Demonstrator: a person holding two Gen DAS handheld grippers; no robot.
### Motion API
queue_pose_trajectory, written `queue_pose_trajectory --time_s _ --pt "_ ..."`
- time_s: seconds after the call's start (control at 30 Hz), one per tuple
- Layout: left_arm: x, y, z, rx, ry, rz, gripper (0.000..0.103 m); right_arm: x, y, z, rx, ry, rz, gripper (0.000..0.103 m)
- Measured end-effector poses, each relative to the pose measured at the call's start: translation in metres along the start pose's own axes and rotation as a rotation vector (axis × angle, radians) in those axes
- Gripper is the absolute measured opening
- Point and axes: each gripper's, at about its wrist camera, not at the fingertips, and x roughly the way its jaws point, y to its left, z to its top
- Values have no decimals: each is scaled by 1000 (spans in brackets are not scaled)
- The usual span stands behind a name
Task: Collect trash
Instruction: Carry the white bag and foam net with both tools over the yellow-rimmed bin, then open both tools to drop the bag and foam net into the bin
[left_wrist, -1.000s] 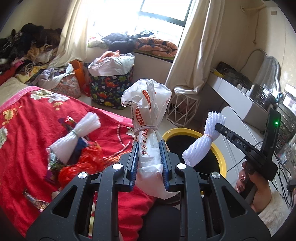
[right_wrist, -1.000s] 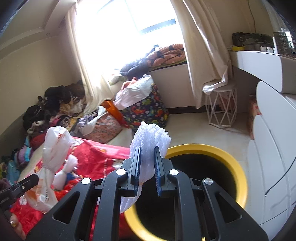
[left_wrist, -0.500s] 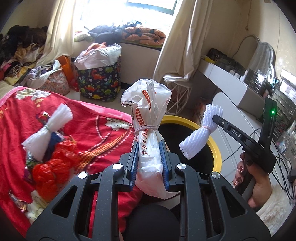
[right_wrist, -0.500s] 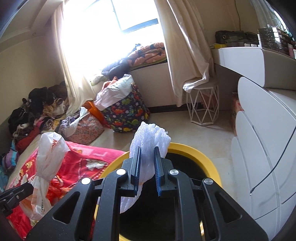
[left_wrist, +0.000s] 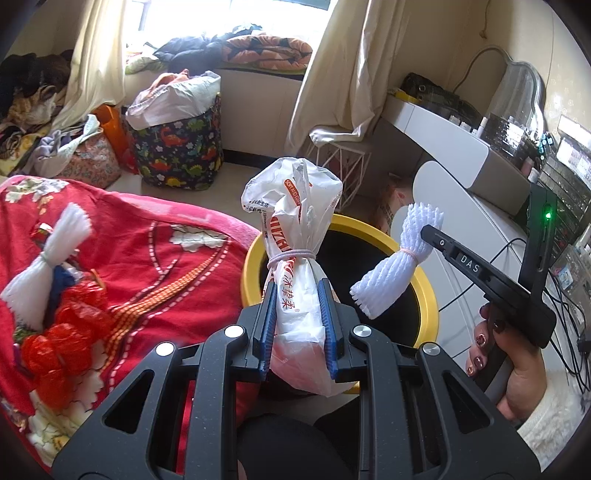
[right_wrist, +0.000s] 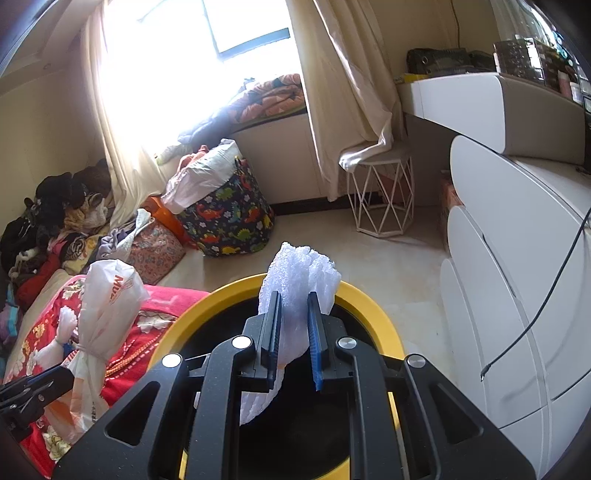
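Note:
My left gripper is shut on a tied white plastic bag with red print, held upright at the near left rim of a yellow-rimmed black bin. My right gripper is shut on a white foam net bundle, held over the bin's opening. The foam bundle and right gripper also show in the left wrist view; the bag shows in the right wrist view. More trash lies on the red blanket: another foam bundle and red plastic.
White curved drawers stand right of the bin. A wire stool, a dinosaur-print basket and piles of clothes stand on the floor beyond. A cable hangs over the drawers.
Both grippers have moved toward the bin with their loads. The bin now fills more of both views, and the foam bundle hangs over its opening.

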Motion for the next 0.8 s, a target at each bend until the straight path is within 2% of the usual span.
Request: queue_pose_trajectory --time_s 0.17,0.3,0.37,0.4,0.43,0.57,0.73,0.8 --pt "13 -9 0 8 15 -12 16 4 -11 0 21 11 -11 14" --pt "23 -9 -4 -2 29 -28 20 6 -16 0 41 20 -5 21" --pt "25 -8 -4 -9 34 -47 40 7 -17 0 51 25 -3 28" --pt "23 -7 -5 -19 17 -55 54 8 -19 0 55 27 -2 33" --pt "21 -7 -6 -24 4 -61 60 8 -20 0 60 27 0 35" --pt "13 -2 -9 -48 -11 -57 76 5 -19 1 66 16 2 46" --pt "-4 5 -10 -61 -56 -10 91 2 -12 1 64 10 19 53" --pt "-10 8 -9 -64 -72 1 92 1 -9 3 56 8 29 55"
